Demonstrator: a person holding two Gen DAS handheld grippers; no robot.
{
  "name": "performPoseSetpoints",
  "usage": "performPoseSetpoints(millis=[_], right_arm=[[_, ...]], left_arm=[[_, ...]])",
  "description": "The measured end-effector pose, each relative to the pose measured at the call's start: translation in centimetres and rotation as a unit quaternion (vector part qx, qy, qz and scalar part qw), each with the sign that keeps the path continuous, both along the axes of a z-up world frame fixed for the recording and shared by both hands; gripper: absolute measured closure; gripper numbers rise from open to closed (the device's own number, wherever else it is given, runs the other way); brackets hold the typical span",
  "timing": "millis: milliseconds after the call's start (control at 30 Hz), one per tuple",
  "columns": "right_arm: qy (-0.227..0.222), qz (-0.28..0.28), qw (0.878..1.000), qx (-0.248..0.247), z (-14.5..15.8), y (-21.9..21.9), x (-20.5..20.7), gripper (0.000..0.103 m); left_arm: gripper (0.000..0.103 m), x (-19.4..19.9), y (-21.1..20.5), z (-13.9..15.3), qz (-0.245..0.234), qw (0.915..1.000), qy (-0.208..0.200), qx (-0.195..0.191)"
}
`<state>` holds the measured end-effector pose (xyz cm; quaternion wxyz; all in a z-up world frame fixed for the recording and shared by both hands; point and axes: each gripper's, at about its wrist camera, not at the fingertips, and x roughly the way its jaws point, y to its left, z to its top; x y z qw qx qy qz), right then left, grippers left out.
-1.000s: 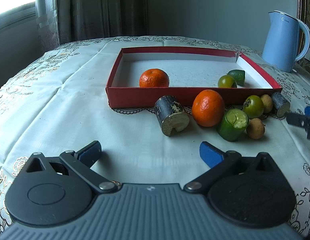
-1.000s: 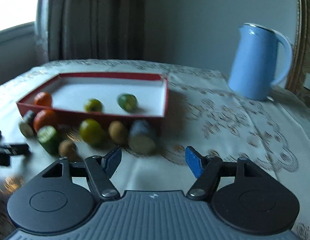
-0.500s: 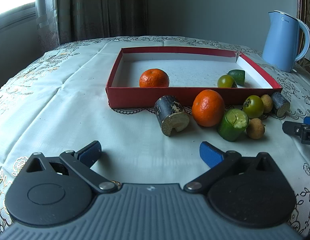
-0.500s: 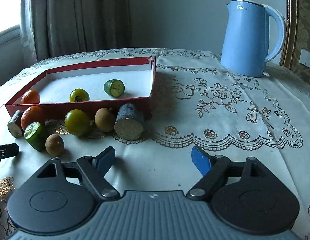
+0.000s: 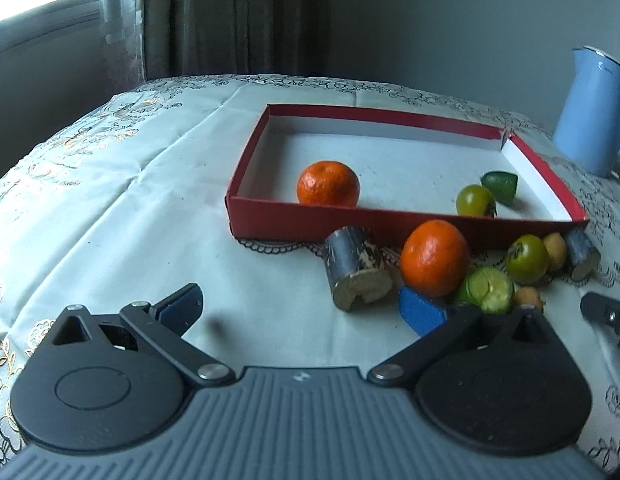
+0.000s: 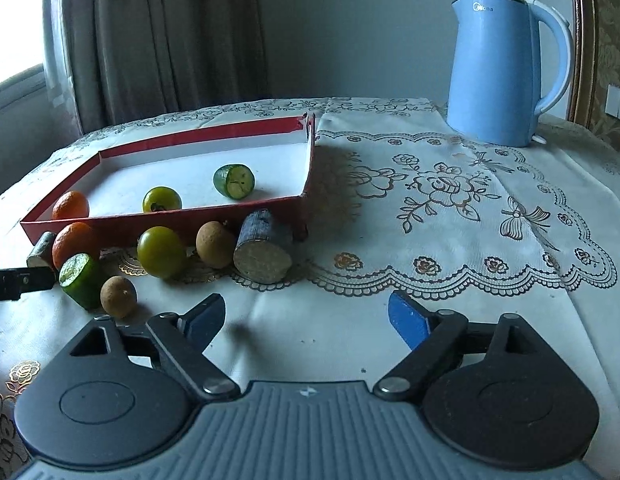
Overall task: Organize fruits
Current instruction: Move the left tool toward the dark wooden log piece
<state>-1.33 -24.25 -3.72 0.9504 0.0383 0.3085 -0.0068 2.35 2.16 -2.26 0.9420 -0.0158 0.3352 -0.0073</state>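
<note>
Now grip firm, smooth orange (image 5: 434, 257) across middle, gently; left tool (image 5: 300, 307) and right tool (image 6: 306, 318) spread, empty.

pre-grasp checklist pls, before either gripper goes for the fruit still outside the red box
1. Right gripper open, nothing between the fingers: ok; its jaws have just been opening.
2. Left gripper open and empty: ok.
3. Shallow red cardboard box has free floor; only an orange mandarin, a green tomato and a cut green cucumber piece are inside: ok.
4. Targets clear to grasp singly: not ok; the outside mandarin and cucumber stub look crowded together.
5. Dark sugarcane chunk clear of the box wall: cannot tell.
6. Blue electric kettle away from the fruit: ok.
</note>
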Motion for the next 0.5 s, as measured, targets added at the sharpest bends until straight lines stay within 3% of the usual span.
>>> performPoseSetpoints(millis=[500], right_arm=[[0.0,0.001,1.0,0.001,0.0,-0.1,0.1,0.013]], left_arm=[[0.0,1.6,-0.1,0.0,0.023,0.9995,0.009,-0.019]])
